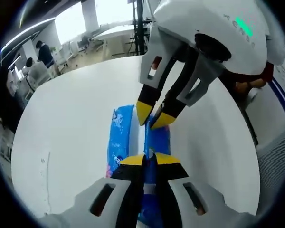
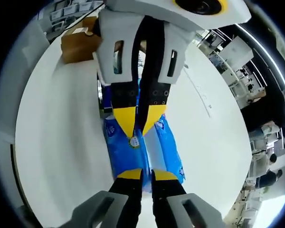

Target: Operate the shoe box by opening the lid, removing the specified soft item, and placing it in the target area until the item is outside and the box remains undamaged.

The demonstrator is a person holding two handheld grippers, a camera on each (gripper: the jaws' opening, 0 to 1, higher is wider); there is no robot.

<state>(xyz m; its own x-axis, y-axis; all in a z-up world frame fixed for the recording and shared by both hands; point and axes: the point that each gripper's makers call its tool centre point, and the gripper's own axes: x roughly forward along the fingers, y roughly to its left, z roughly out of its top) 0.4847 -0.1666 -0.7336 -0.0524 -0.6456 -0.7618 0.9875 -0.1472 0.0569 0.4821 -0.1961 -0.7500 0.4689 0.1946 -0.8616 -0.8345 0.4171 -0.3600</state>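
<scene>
2 claws (image 1: pixel 149 159) (image 2: pixel 147 175) pinched on blue tissue pack (image 2: pixel 128 154)

White tongs (image 1: pixel 150 159), yellow tips, perhaps black-backed.

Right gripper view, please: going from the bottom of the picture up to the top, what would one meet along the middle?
The right tongs with yellow tips, closed on the blue soft pack → the left tongs coming down from above, also gripping the pack → beyond, on the white table, a brown cardboard box.
</scene>
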